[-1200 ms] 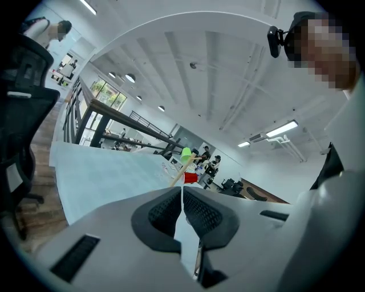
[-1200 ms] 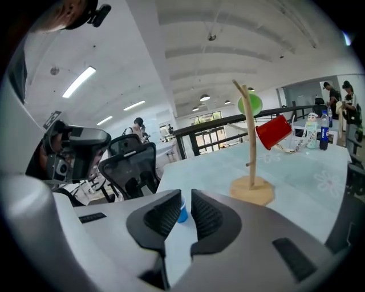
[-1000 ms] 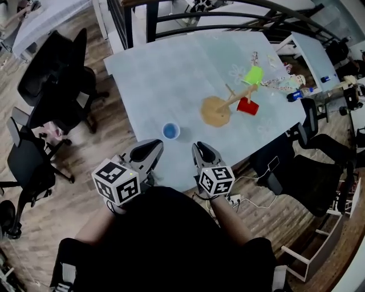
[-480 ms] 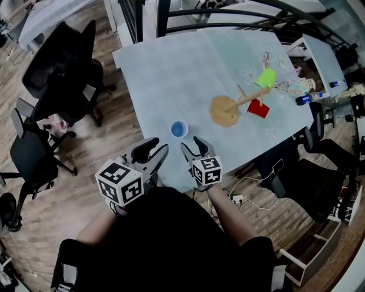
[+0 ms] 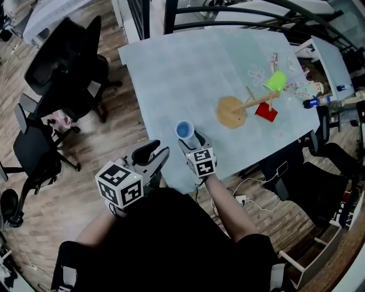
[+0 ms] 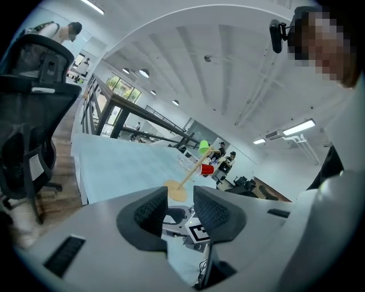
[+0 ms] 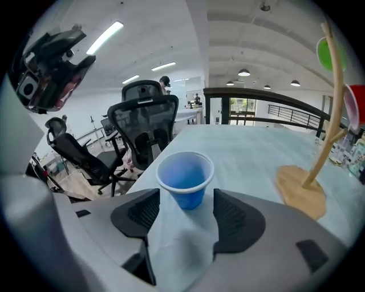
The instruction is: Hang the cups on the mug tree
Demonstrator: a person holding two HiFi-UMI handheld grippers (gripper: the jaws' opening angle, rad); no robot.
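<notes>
A blue cup (image 5: 184,129) stands upright near the table's front edge. My right gripper (image 5: 194,140) is just behind it, jaws opening wide. In the right gripper view the blue cup (image 7: 185,178) sits at the mouth of my right gripper (image 7: 185,209), touching neither pad. The wooden mug tree (image 5: 231,112) stands to the right, with a green cup (image 5: 278,80) and a red cup (image 5: 266,112) on its pegs. My left gripper (image 5: 160,154) hangs off the table's front edge. Its jaws are opening, with nothing between them (image 6: 181,212).
The light blue table (image 5: 171,68) carries small items (image 5: 296,86) at its far right corner. Black office chairs stand to the left (image 5: 63,57) and to the right (image 5: 319,188). A dark railing (image 5: 228,11) runs behind the table.
My right gripper has moved forward to the blue cup and its jaws have spread wide. My left gripper's jaws have parted somewhat, and it has barely moved.
</notes>
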